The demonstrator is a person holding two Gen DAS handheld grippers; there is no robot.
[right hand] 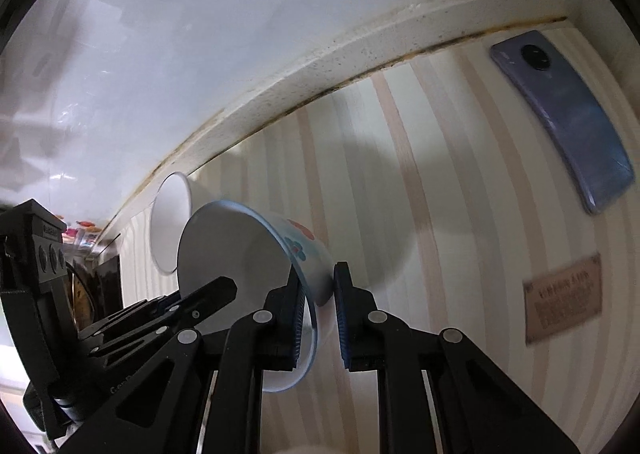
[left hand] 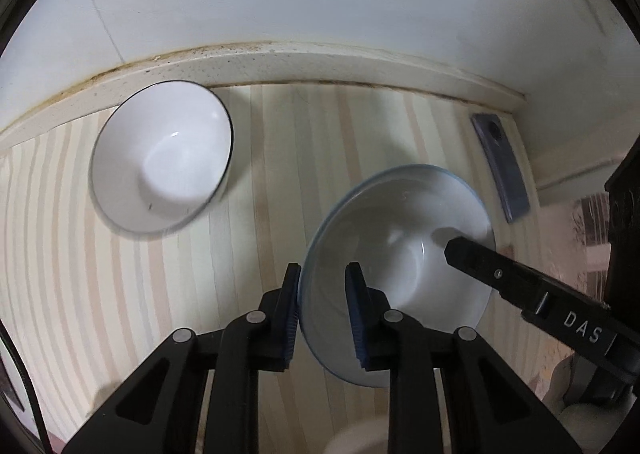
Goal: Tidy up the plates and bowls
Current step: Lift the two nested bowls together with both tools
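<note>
A white bowl with a blue rim and flower print (left hand: 400, 254) (right hand: 256, 274) is held tilted above the striped table. My left gripper (left hand: 322, 310) straddles its near rim, one finger inside and one outside. My right gripper (right hand: 318, 314) straddles the opposite wall in the same way; one of its fingers (left hand: 500, 274) reaches into the bowl in the left wrist view. A second white bowl with a dark rim (left hand: 162, 157) (right hand: 170, 221) stands on the table near the back ledge, apart from both grippers.
A purple phone (left hand: 500, 161) (right hand: 568, 117) lies by the back right corner. A brown label (right hand: 564, 304) lies on the striped table (right hand: 440, 173). A cream ledge (left hand: 320, 65) and white wall bound the back.
</note>
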